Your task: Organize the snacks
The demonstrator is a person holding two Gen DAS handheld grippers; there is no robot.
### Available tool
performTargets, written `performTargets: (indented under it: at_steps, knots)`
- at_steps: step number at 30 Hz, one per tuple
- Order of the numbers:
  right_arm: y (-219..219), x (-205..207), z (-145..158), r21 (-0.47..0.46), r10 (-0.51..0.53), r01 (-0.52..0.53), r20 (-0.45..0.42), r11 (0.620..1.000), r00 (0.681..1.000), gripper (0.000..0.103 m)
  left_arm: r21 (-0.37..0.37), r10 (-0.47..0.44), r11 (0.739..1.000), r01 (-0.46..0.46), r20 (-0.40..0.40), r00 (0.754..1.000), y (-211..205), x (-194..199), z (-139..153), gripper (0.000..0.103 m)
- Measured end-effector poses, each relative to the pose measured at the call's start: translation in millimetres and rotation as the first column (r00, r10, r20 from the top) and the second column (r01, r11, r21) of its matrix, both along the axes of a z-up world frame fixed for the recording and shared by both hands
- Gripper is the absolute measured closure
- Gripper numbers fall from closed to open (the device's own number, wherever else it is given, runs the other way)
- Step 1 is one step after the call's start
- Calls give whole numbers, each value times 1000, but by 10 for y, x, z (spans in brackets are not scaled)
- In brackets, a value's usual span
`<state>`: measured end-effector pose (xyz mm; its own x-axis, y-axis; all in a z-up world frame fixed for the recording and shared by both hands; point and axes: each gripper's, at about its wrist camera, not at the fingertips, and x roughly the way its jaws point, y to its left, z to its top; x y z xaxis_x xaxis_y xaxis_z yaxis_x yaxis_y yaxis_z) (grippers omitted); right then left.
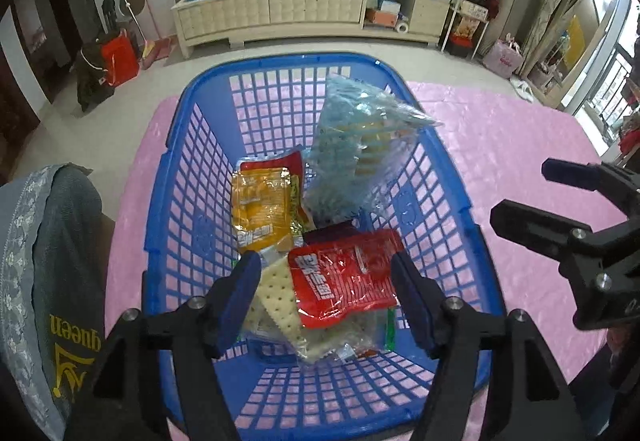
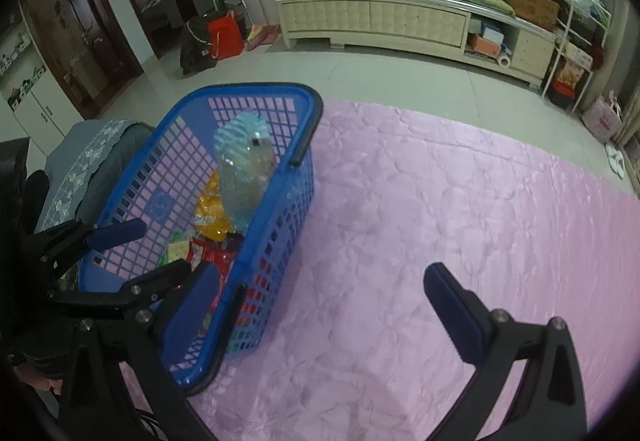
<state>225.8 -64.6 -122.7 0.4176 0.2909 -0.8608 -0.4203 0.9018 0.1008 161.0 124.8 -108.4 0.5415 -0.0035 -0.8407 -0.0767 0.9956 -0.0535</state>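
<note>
A blue plastic basket [image 1: 188, 177] stands on the pink cloth. Inside lie an orange snack packet [image 1: 262, 205], a red snack packet [image 1: 340, 277], a cracker packet [image 1: 276, 293] under the red one, and a pale blue see-through bag [image 1: 352, 149] leaning on the right wall. My left gripper [image 1: 324, 273] hangs open over the near end of the basket; the red packet lies below it, and neither pad touches it. From the right wrist, the basket [image 2: 256, 97] is at left with the left gripper [image 2: 148, 249] over it. My right gripper [image 2: 320, 277] is open and empty over the cloth beside the basket.
The pink cloth [image 2: 440, 201] stretches to the right of the basket. A grey garment with yellow lettering [image 1: 52, 281] lies against the basket's left side. Beyond the table edge are floor and a cream cabinet [image 1: 304, 9]. The right gripper [image 1: 560, 209] shows at the right.
</note>
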Motion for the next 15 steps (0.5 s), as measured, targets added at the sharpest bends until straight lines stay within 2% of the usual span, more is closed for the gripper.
performTargets:
  at_steps: [6, 9, 15]
  knots:
    - [-71, -249, 111, 2, 15, -15, 44, 1000, 999, 0, -3, -19, 1000, 19, 135, 991, -165, -334, 270, 38]
    - [-156, -430, 230, 17, 12, -13, 83, 1000, 996, 0, 41, -23, 999, 15, 198, 980, -298, -501, 377, 38]
    - [-370, -830, 488, 60, -10, 0, 167, 998, 986, 0, 78, -30, 997, 4, 338, 941, -551, -904, 641, 35]
